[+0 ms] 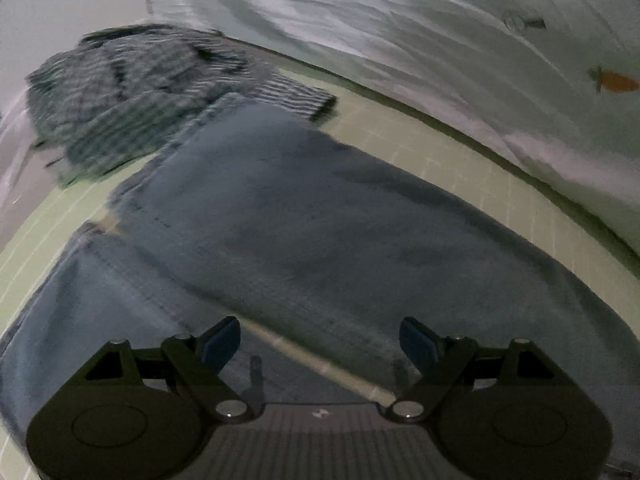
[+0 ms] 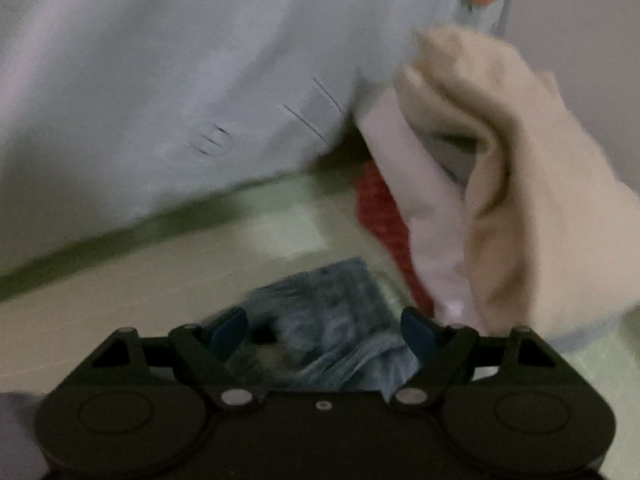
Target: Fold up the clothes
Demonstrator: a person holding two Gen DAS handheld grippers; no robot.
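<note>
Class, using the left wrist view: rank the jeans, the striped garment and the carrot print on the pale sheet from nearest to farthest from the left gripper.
1. Jeans: directly under and ahead of the left gripper.
2. Striped garment: beyond the jeans, upper left.
3. Carrot print: far right, on the pale sheet.

This looks like a bedroom in a home, set up for sorting laundry. A pale bedsheet (image 1: 400, 32) printed with small carrots (image 1: 616, 81) lies rumpled along the far side, like bedding on a mattress. In front of it a light green gridded mat (image 1: 460, 152) serves as a work surface. Household garments are spread and heaped on it: blue jeans (image 1: 300, 220), a striped shirt (image 1: 128, 100), a cream garment (image 2: 520, 180), a pink one (image 2: 416, 200) and something red (image 2: 380, 208).
</note>
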